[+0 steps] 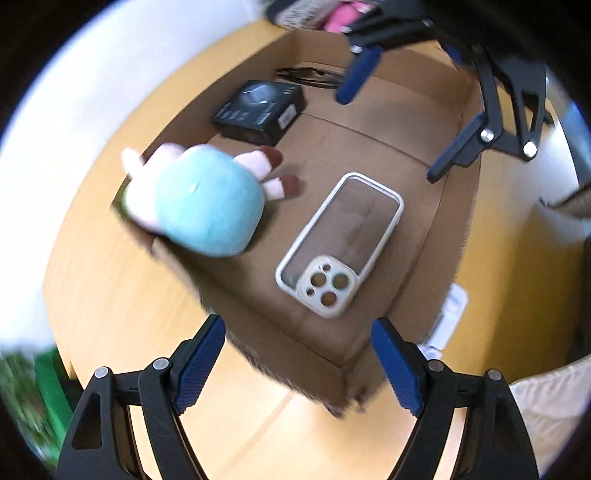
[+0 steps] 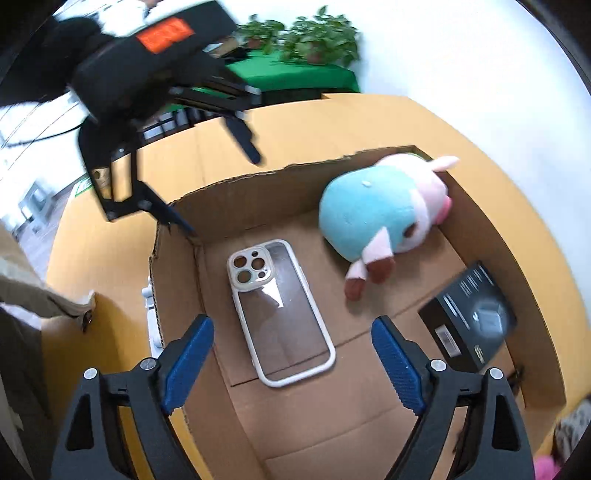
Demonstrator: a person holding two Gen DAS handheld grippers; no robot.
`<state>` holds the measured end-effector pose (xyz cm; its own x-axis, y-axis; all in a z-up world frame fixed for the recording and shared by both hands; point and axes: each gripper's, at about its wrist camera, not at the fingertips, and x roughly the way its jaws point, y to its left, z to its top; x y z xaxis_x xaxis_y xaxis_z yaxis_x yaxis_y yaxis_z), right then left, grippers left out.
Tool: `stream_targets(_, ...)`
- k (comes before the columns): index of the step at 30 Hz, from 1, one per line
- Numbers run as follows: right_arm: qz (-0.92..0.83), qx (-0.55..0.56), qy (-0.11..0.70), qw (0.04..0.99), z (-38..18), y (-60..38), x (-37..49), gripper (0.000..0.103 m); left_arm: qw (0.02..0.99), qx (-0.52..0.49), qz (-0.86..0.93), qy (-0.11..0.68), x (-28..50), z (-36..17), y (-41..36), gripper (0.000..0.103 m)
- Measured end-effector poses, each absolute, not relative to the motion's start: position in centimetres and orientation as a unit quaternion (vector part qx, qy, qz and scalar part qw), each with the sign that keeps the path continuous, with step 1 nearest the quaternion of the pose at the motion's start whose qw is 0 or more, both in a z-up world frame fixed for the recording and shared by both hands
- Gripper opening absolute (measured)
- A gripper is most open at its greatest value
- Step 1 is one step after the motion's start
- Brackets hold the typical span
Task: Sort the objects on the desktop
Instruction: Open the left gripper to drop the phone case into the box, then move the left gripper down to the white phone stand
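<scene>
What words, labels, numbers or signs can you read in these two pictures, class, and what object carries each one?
No text here can be read.
black box: white print lines and a barcode sticker, too small and blurred.
orange label on the left gripper's body: markings blurred.
phone case: no text visible.
plush toy: no text visible.

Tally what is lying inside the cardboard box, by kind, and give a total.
Plush toy: 1
Phone case: 1
Black carton: 1
Black cable: 1, seen only from the left wrist view
Total: 4 in the cardboard box
</scene>
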<state>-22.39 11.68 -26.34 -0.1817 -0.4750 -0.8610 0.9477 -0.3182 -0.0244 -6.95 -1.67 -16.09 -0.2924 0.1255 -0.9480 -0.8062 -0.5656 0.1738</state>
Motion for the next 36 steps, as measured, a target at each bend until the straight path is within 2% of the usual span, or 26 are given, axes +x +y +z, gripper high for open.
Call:
stream_targets(6,-0.741,0.427,0.240,0.459,-24.3,11.8,-21.5,0.091,0.270,-0.527,0.768,0.245,-5.9,-16.4,-3.7,0.082)
stream_targets(13,-0.748,0.480,0.162,0.428,-24.1,11.9,-14.1,0.091,0.226,-0.561,0.791,0.092,-2.7,-17.9,-6.7,0.082)
stream_targets(17,-0.715,0.532,0.120,0.437,-26.8,11.5,-10.8,0.089,0.232,-0.579,0.781,0.031,-1.7,-20.0,-7.3,0.082)
stream_targets(23,-0.695,0.605,-0.011,0.387,-31.8,11.1,-12.5,0.087,0.241,-0.610,0.754,-0.048,-2.8,-24.0,-7.6,0.082)
stream_targets(28,-0.727,0.602,-0.026,0.328,-33.8,10.1,-14.3,0.085,0.238,-0.618,0.746,-0.077,-3.5,-26.4,-7.4,0.079)
stream_targets(29,-0.731,0.601,-0.018,0.323,-34.3,9.7,-14.5,0.083,0.238,-0.619,0.745,-0.075,-3.5,-26.7,-7.2,0.078)
stream_targets(30,-0.731,0.603,-0.008,0.320,-35.0,9.2,-14.4,0.081,0.237,-0.621,0.744,-0.071,-3.5,-27.1,-7.0,0.070)
stream_targets(31,-0.729,0.607,0.000,0.318,-35.5,8.9,-14.3,0.077,0.237,-0.624,0.741,-0.073,-3.4,-27.5,-6.9,0.061)
stream_targets(32,-0.724,0.612,0.010,0.317,-36.1,8.6,-14.1,0.072,0.240,-0.628,0.736,-0.077,-3.4,-27.8,-6.7,0.055)
stream_targets(36,-0.737,0.597,0.036,0.314,-35.7,8.4,-13.4,0.058,0.244,-0.615,0.748,-0.060,-3.2,-27.7,-5.8,0.048)
